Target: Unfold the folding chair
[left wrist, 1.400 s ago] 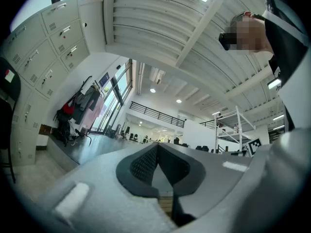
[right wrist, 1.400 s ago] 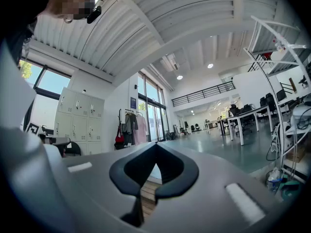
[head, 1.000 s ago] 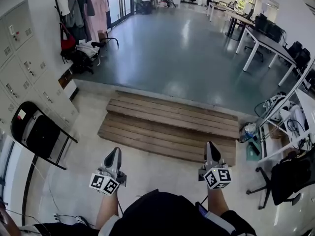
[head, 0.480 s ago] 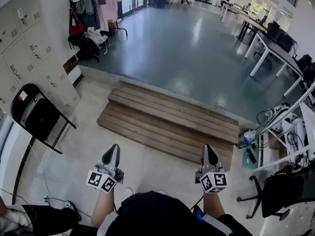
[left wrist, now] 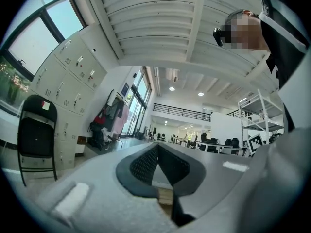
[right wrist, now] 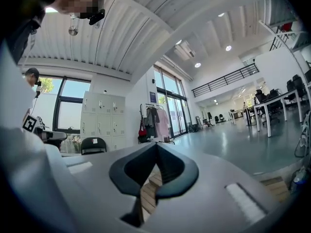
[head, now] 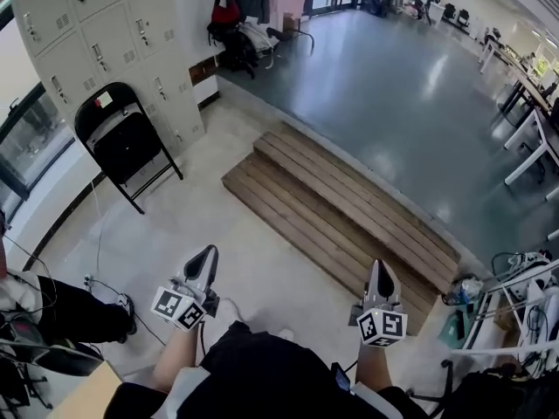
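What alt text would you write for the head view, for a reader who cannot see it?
A folded black chair leans against grey lockers at upper left, untouched. Below, a person holds the left gripper and right gripper, both shut and empty, near wooden steps.

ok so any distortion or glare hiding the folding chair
Head view: sharp, edges bowed, folding chair evenly lit, mild sheen on the grey floor. Left gripper view: heavy fisheye, dark corners, chair small but clear, window bright. Right gripper view: same fisheye, chair tiny.
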{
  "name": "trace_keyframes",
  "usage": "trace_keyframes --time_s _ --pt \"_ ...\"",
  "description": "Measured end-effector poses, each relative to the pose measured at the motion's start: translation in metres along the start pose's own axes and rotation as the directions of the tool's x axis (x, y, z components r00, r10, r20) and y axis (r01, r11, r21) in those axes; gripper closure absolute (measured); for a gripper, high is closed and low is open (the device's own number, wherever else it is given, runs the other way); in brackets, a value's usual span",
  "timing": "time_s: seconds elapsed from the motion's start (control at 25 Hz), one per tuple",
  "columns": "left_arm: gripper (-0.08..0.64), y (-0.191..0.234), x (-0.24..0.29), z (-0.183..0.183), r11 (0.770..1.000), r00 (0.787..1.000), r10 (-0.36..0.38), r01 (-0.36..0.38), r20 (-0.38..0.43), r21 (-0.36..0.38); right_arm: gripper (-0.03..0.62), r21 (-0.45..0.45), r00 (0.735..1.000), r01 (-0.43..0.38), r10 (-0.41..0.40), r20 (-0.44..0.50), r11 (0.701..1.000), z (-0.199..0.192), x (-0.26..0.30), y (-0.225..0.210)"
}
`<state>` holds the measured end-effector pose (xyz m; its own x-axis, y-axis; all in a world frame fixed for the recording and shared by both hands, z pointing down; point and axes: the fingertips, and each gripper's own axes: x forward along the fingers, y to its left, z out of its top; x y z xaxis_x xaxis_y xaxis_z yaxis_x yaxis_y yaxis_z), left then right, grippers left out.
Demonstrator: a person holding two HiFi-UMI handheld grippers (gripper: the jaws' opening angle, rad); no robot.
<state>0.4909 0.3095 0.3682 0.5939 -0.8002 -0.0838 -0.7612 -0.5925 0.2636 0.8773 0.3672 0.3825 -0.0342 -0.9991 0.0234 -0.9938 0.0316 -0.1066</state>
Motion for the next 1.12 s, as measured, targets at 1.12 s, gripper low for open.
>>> trace_keyframes --time_s 1.12 --pt "0.561 0.222 -0.089 0.095 0.953 0.924 0.289 -0.303 0.249 0.016 0.588 -0.031 0.956 -0.282 0.284 0.073 0.959 0.043 0.188 0.213"
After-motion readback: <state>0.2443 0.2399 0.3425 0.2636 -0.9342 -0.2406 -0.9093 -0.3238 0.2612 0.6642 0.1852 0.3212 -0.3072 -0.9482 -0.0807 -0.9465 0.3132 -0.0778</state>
